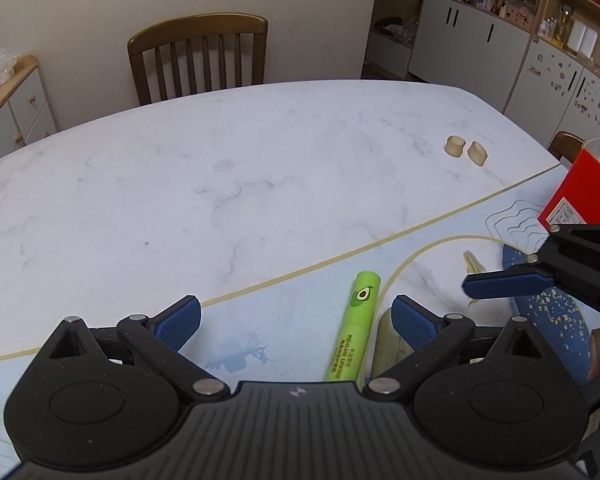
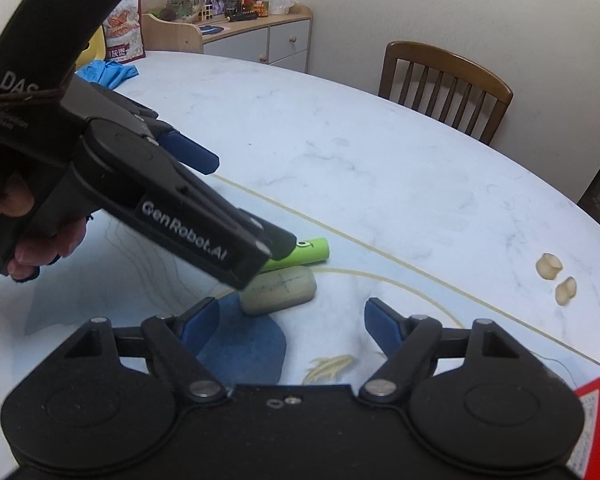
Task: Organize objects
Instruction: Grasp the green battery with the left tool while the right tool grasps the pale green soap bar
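Observation:
A lime-green lipstick tube (image 1: pixel 360 332) with an avocado print lies on the pale blue mat (image 1: pixel 260 320). It rests between my left gripper's (image 1: pixel 296 316) open fingers, close to the right-hand pad and touching neither. A beige eraser-like block (image 1: pixel 384 348) lies beside the tube, partly hidden by that pad. In the right wrist view the block (image 2: pixel 280 290) and tube (image 2: pixel 312 254) lie just ahead of my right gripper (image 2: pixel 292 324), which is open and holds nothing. The left gripper (image 2: pixel 252 204) hangs over them, held by a hand. One of the right gripper's fingers (image 1: pixel 504 283) enters from the right.
Two small beige stubs (image 1: pixel 466 150) (image 2: pixel 558 278) lie on the white marble table (image 1: pixel 220 168). A red box (image 1: pixel 580 196) (image 2: pixel 596 408) stands at the right edge. A wooden chair (image 1: pixel 198 60) stands behind the table. A blue cloth (image 2: pixel 108 72) lies at the far left.

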